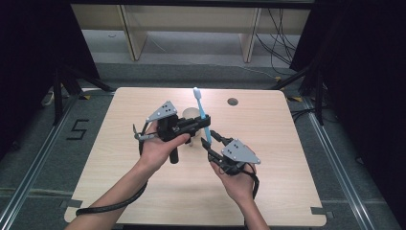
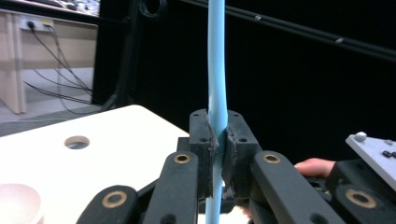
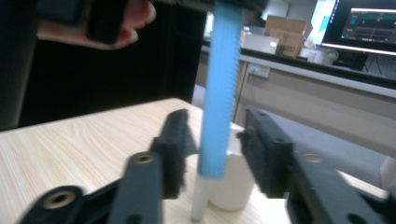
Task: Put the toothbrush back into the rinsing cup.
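left gripper (image 1: 198, 125) held above mid table (image 1: 268, 167), jaws pinching a blue toothbrush (image 1: 202, 112) around its handle; pads pressed on both sides of the handle in the left gripper view (image 2: 217, 140). toothbrush upright, tilted slightly, white bristle head at the far end, lower tip toward the near side. right gripper (image 1: 209, 141) just near and right of it, jaws spread, one either side of the handle's lower end (image 3: 218, 116), not touching. pale cup (image 1: 190, 115) on the table behind the left gripper, partly hidden. round hole (image 1: 232, 101) in the table at the far side. left hand (image 1: 160, 146) and right hand (image 1: 238, 179) wrapped round the gripper bodies.
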`<action>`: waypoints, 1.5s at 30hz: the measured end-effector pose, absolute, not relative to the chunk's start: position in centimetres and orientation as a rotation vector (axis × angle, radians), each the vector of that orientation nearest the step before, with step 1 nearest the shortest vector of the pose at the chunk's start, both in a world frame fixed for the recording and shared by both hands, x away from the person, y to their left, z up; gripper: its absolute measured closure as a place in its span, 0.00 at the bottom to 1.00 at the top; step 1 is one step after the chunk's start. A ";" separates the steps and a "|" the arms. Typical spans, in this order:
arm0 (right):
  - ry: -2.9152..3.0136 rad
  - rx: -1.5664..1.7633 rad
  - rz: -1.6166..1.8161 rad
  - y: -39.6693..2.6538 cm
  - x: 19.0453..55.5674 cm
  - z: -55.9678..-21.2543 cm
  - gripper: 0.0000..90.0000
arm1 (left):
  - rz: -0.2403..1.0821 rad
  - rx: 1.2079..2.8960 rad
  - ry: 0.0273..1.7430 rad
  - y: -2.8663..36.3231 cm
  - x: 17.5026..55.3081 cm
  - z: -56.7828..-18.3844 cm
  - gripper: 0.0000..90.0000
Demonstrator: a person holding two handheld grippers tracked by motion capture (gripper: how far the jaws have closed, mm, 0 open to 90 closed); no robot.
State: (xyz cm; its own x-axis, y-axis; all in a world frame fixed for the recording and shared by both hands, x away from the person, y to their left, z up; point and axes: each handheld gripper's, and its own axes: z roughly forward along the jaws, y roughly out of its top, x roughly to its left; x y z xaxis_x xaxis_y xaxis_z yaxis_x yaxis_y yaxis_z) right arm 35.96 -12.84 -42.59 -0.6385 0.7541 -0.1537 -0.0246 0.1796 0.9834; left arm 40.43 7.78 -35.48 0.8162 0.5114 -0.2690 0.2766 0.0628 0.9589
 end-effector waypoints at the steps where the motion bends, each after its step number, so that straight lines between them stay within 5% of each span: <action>1: 1.819 0.710 1.525 -12.9 35.9 -42.7 0.61 | 0.208 1.535 0.655 7.9 40.5 -35.5 0.92; 10: 1.823 0.745 1.487 -13.9 35.8 -43.1 0.54 | 0.272 1.544 0.652 9.2 40.8 -35.7 0.92; 45: 1.743 1.054 1.323 -21.9 34.5 -49.0 0.54 | 0.504 1.559 0.665 11.1 43.5 -37.9 0.93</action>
State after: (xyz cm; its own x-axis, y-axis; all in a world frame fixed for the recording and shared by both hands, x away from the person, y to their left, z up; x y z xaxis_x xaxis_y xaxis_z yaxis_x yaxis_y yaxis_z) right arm 34.50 -21.92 -48.98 -0.4255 0.9033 -0.0542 0.1908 0.1481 0.9704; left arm 43.48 11.09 -37.86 0.7338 0.6760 -0.0678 0.1169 -0.0273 0.9928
